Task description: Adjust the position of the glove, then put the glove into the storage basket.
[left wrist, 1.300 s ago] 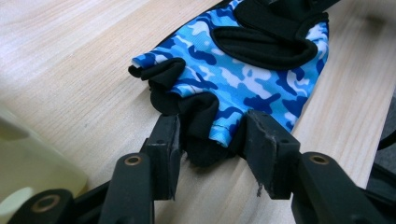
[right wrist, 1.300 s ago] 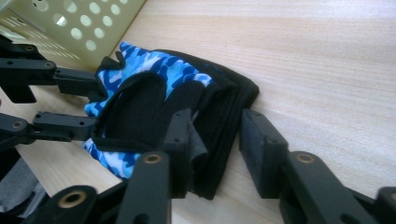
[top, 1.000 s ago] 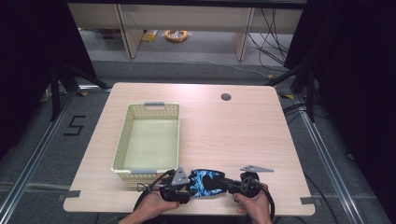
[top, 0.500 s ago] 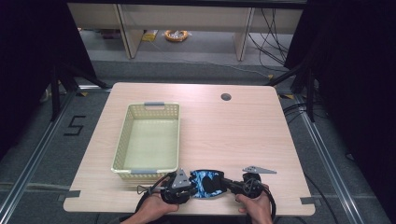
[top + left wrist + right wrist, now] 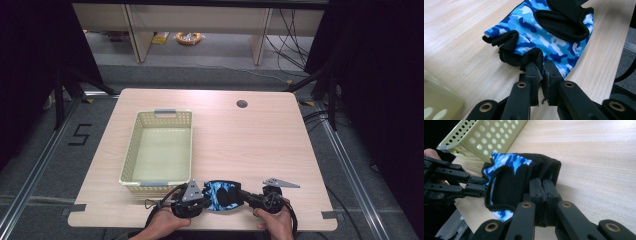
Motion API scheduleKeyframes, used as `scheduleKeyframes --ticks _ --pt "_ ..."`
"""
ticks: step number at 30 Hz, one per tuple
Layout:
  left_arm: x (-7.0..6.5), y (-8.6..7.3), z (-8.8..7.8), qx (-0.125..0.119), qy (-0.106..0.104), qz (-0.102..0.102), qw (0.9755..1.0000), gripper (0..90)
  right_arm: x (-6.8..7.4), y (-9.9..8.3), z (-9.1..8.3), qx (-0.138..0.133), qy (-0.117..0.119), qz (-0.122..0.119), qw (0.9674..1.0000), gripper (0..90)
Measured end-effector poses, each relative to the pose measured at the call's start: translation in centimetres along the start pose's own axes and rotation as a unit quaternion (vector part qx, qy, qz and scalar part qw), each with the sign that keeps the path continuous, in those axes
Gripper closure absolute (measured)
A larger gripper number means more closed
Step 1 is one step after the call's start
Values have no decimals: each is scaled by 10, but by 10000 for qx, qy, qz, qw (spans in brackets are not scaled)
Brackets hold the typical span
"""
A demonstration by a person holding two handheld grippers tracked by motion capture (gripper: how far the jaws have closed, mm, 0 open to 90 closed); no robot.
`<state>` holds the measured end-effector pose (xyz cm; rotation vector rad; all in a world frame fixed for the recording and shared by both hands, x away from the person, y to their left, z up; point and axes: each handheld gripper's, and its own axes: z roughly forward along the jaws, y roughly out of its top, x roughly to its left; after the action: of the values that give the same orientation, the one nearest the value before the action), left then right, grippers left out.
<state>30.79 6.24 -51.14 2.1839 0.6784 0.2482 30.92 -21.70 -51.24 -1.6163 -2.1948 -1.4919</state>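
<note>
Basket (image 5: 159, 150) at left, empty; left hand-held gripper (image 5: 539, 71) just closed, pinching glove (image 5: 222, 195) cuff edge; glove at near surface (image 5: 250, 145) edge; right hand-held gripper (image 5: 543, 187) clamps opposite end; risk: thin fabric bite slips under tension, glove drops off edge.

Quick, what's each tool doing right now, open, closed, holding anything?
Left tool: closed on the finger end of the blue camouflage glove.
Right tool: closed on the same glove's black edge.

Glove (image 5: 221, 195) on table (image 5: 260, 145), just right-front of basket (image 5: 160, 150).
</note>
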Motion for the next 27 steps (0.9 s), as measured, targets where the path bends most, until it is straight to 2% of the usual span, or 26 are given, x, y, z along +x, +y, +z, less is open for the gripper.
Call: scheduleKeyframes --ticks 1,3,4,5,6,9,12,13,14,15,18,19,21,22,23,24,25,26,27 --pt "0 0 -1 -24 -42 17 10000 832 0 0 1 -88 43 4 10000 880" --pt "0 1 -3 -77 -24 45 10000 832 1 1 0 -66 62 7 10000 881" --pt "-1 1 -3 -81 24 -74 9999 832 0 1 0 -119 79 -77 9999 880" --pt "1 1 -4 -130 3 26 9999 832 2 1 0 -129 151 30 9998 881" --pt "0 1 -6 -110 34 -72 9999 832 1 2 1 -181 91 -137 9997 880" --pt "2 2 -11 -158 79 -5 9998 832 7 6 -2 -205 204 -266 9992 881" --pt "0 5 -17 -242 45 -74 9997 831 12 8 -4 -260 239 -309 9989 881" --pt "0 7 -22 -274 73 -44 9996 831 16 8 -6 -224 242 -118 9994 881" --pt "0 7 -22 -274 73 -44 9996 831 16 8 -6 -224 242 -118 9994 881" --pt "0 8 -23 -336 44 -33 9994 831 14 9 -6 -318 216 -356 9986 881" --pt "-1 10 -28 -409 98 -5 9991 831 22 10 -9 -320 248 -218 9989 881" --pt "-1 10 -28 -409 98 -5 9991 831 22 11 -9 -353 215 -365 9985 881" --pt "-2 10 -30 -470 47 -96 9988 831 23 13 -10 -348 229 -345 9985 881" --pt "1 12 -34 -425 79 100 9990 830 30 15 -12 -320 232 -225 9990 881" --pt "1 13 -35 -481 74 10 9988 831 28 16 -12 -375 202 -430 9982 880" --pt "1 13 -35 -481 74 10 9988 830 28 16 -12 -375 202 -430 9982 880" --pt "2 14 -37 -565 83 -85 9983 830 33 19 -11 -363 241 -339 9985 880" --pt "4 16 -41 -590 136 -142 9981 830 31 20 -11 -422 224 -538 9974 880" --pt "4 16 -41 -590 136 -142 9981 830 31 20 -11 -422 224 -538 9974 880"
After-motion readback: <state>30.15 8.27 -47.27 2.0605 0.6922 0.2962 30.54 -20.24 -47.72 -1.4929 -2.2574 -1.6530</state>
